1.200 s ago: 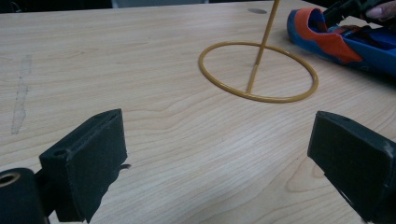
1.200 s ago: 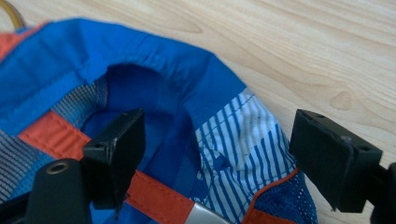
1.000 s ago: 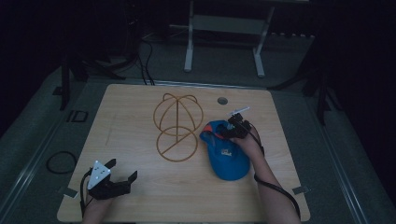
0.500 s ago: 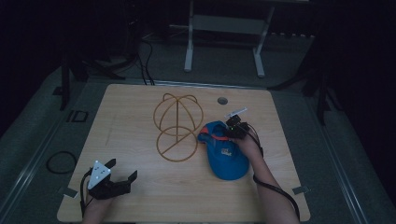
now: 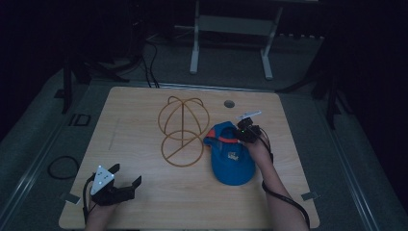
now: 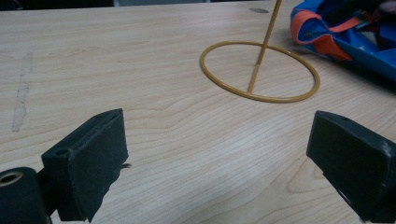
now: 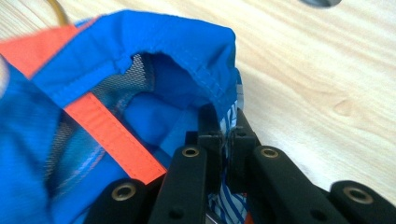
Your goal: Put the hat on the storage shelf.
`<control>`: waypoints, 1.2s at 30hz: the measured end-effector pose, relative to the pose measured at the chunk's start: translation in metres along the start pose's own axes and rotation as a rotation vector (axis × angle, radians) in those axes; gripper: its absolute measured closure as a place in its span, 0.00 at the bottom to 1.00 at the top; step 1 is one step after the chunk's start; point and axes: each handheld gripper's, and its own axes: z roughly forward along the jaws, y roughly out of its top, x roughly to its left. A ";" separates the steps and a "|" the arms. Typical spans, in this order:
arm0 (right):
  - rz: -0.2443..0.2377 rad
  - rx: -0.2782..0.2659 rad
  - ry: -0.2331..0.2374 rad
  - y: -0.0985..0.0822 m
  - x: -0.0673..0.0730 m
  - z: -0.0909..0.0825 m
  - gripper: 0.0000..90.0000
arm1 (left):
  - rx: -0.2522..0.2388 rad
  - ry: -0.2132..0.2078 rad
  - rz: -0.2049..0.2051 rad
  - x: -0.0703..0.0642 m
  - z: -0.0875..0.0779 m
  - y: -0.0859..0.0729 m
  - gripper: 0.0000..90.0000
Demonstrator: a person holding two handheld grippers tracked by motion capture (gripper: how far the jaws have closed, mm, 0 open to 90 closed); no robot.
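Blue cap [image 7: 140, 51] rim pinched, right tongs [image 7: 223, 126]

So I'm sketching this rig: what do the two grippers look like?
Both are black. The left gripper carries a grey three-cornered plate and has blocky flat pads. The right gripper has slim jaw arms with brass-coloured rivets and a trailing black cable.

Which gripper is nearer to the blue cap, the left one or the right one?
Right. The right gripper has its jaws shut on the blue cap; the left gripper rests far from it, across the table.
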 end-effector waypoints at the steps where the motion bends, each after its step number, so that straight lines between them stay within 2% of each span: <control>1: -0.003 -0.014 -0.005 0.001 0.000 -0.005 0.97 | -0.001 -0.004 -0.002 0.000 0.000 0.000 0.06; 12: 0.032 -0.147 -0.046 0.014 0.001 -0.058 0.97 | 0.005 0.001 0.006 -0.002 0.002 0.000 0.06; 15: 0.041 -0.170 -0.048 0.016 0.000 -0.067 0.97 | 0.002 -0.004 0.012 -0.003 0.002 0.001 0.06; 16: 0.045 -0.196 -0.059 0.018 0.001 -0.079 0.97 | -0.002 -0.008 0.011 -0.003 0.002 0.002 0.06; 20: 0.036 -0.242 -0.081 0.021 0.003 -0.100 0.97 | -0.011 -0.033 0.003 -0.007 0.002 0.007 0.06; 23: 0.050 -0.289 -0.095 0.023 0.003 -0.119 0.97 | -0.029 -0.068 0.007 -0.014 0.003 0.013 0.06; 25: 0.058 -0.318 -0.089 0.023 0.003 -0.130 0.97 | -0.039 -0.088 0.006 -0.019 0.004 0.021 0.06; 30: 0.035 -0.360 -0.118 0.029 0.008 -0.154 0.97 | -0.060 -0.121 0.013 -0.025 0.002 0.038 0.06; 33: 0.036 -0.390 -0.109 0.032 0.009 -0.167 0.97 | -0.076 -0.138 0.007 -0.028 -0.002 0.053 0.06; 34: 0.026 -0.392 -0.129 0.032 0.009 -0.170 0.98 | -0.076 -0.146 0.000 -0.029 -0.003 0.059 0.06; 36: 0.025 -0.403 -0.131 0.033 0.008 -0.176 0.98 | -0.074 -0.158 0.003 -0.032 -0.006 0.072 0.06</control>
